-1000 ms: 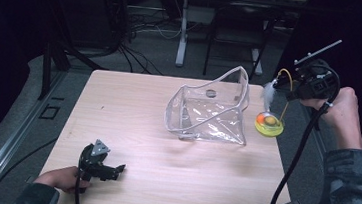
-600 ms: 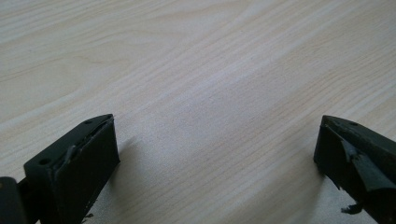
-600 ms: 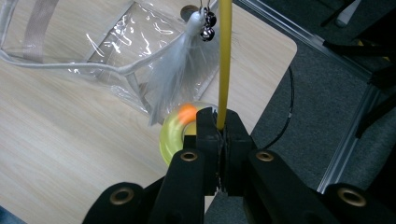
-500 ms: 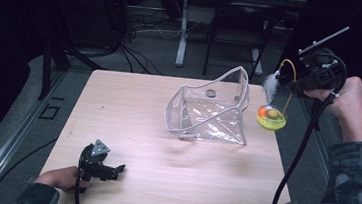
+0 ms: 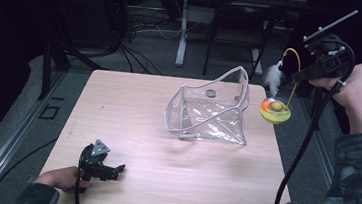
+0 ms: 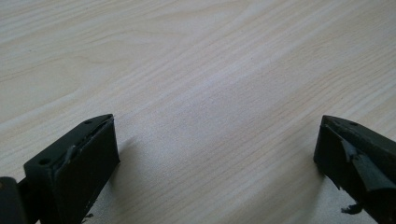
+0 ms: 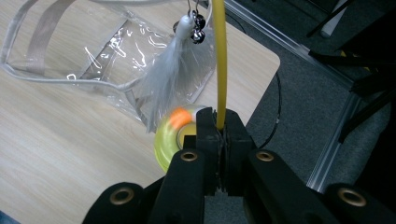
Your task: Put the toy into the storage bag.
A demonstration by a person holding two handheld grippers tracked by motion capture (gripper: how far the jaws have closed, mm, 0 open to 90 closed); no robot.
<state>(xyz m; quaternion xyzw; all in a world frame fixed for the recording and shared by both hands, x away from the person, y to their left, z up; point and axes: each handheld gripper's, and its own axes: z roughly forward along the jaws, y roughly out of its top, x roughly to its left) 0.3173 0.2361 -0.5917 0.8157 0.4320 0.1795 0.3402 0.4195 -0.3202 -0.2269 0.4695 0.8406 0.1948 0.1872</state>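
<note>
A cat toy (image 5: pixel 275 110) with a yellow-green round base, an orange ball, a thin yellow wand and a white feather (image 5: pixel 273 77) hangs in the air past the table's right edge. My right gripper (image 5: pixel 299 75) is shut on the yellow wand (image 7: pixel 219 70), the feather (image 7: pixel 164 86) and small bells dangling beside it. A clear plastic pouch (image 5: pixel 211 110) stands open on the table just left of the toy. My left gripper (image 5: pixel 112 169) rests open near the front left of the table, jaws wide over bare wood (image 6: pixel 210 93).
The wooden table (image 5: pixel 133 112) has free room across its left and front. Dark floor with cables, table legs and a metal rail (image 7: pixel 336 140) surrounds it. A camouflage sleeve (image 5: pixel 356 189) comes in at the right.
My right gripper has lifted the cat toy up off the table and slightly rightward. The left gripper has stayed put.
</note>
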